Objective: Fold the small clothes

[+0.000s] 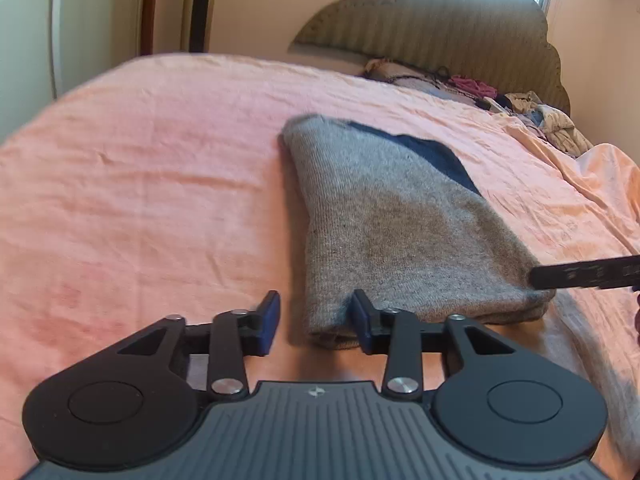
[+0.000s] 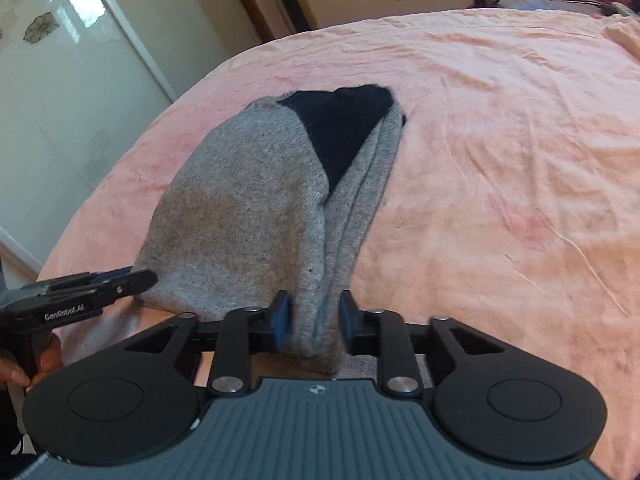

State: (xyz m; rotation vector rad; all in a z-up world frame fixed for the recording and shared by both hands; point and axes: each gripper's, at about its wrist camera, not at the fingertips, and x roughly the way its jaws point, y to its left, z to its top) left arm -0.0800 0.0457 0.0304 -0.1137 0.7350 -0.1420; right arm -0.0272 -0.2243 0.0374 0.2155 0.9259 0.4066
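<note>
On the bed: I see a pink sheet, soft and creased all over, with faint reddish blotches.
Garment: a grey knit piece, finely ribbed and slightly fuzzy, lies flat near the middle of the bed. It is folded lengthwise into a long tapering shape, rounded at the far end, with a dark navy wedge showing near the top.
Left gripper: my jaws are partly open. The near left corner of the grey knit piece sits between the blue pads; the right pad touches the cloth, the left stands off it, so I have no grip.
Right gripper: jaws partly open around the near right folded edge. Cloth bunches between the pads, but I cannot tell if they press it.
Headboard: padded, striped olive fabric with a scalloped outline.
Clothes pile: loose, crumpled garments heaped at the far end below the headboard.
Wardrobe: glossy pale doors with flower motifs.
</note>
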